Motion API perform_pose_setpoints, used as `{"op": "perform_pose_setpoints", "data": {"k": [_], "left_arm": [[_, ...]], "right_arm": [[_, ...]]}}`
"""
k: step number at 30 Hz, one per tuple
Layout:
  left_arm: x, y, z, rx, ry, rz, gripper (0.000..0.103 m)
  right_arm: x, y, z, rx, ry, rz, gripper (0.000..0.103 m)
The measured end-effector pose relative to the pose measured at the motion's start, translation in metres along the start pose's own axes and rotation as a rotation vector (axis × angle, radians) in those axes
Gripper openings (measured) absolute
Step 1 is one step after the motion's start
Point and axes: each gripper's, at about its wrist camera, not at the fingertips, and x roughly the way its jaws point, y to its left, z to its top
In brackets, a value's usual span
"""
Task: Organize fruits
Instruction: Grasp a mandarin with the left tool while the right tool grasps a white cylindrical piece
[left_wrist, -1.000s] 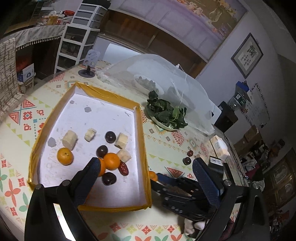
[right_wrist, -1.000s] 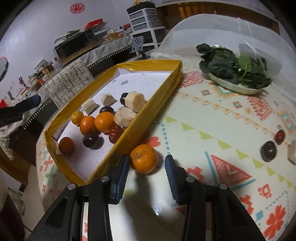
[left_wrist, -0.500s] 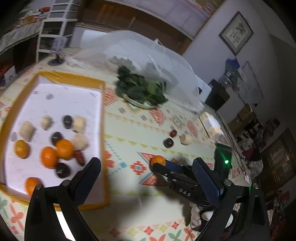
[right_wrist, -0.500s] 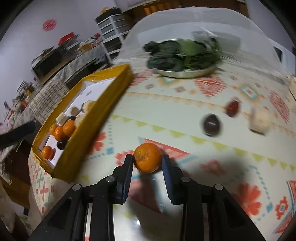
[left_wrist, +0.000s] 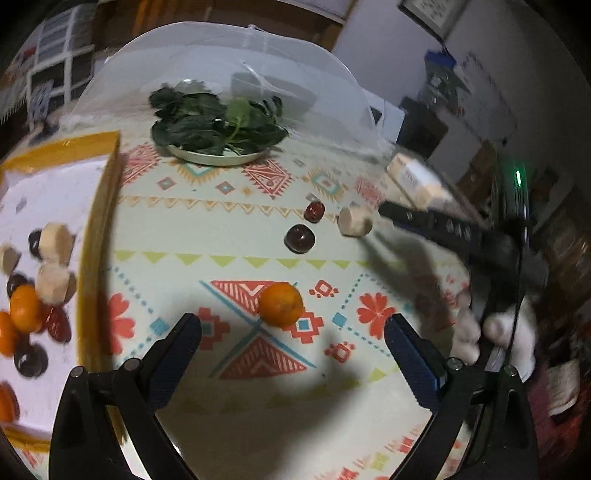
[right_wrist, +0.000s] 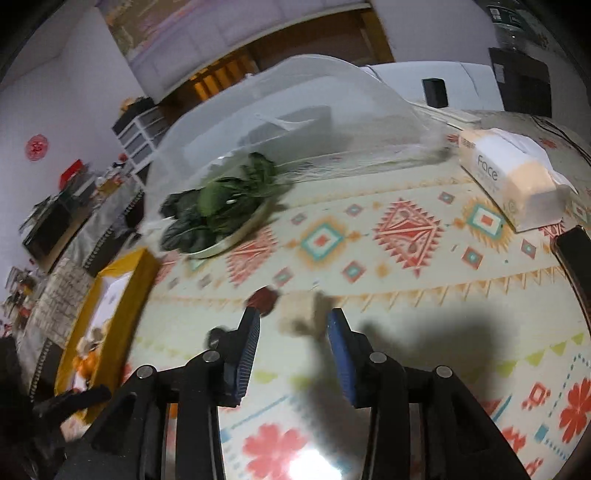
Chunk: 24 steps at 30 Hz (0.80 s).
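Your table (left_wrist: 236, 369) wears a cream cloth with red and teal patterns, and a clear dome cover (left_wrist: 229, 74) stands at its far edge over a plate of dark greens (left_wrist: 218, 129). A tissue pack (right_wrist: 513, 177) lies toward the far right corner. The yellow-rimmed tray (left_wrist: 98, 229) sits at the left edge, holding oranges, dark plums and pale fruit chunks.

Your left gripper (left_wrist: 291, 343) hangs with its fingers spread wide — nothing between them. An orange (left_wrist: 280, 303) rests on the cloth just ahead of it, touching neither finger, well right of the tray.

Your right gripper (right_wrist: 293, 332) is parted and empty too; its fingers straddle a pale chunk (right_wrist: 299, 317) that is blurred, so you cannot tell whether either pad touches it. A red fruit (right_wrist: 263, 300) lies just beside the chunk on the left, and a dark plum (left_wrist: 300, 238) sits near both.
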Motion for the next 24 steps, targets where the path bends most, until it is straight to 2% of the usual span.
{"op": "perform_pose_setpoints", "data": {"k": [7, 12, 19, 24], "left_arm": [[0.034, -0.006, 0.003, 0.058, 0.045, 0.08, 0.099], [0.045, -0.004, 0.005, 0.055, 0.056, 0.079, 0.098], [0.051, -0.004, 0.004, 0.066, 0.05, 0.133, 0.076], [0.053, -0.007, 0.004, 0.072, 0.036, 0.142, 0.074]], "right_arm": [[0.032, 0.008, 0.002, -0.049, 0.056, -0.028, 0.041], [0.04, 0.007, -0.002, -0.064, 0.069, -0.047, 0.041], [0.043, 0.005, -0.005, -0.059, 0.072, -0.051, 0.041], [0.044, 0.006, -0.006, -0.066, 0.063, -0.052, 0.041]]}}
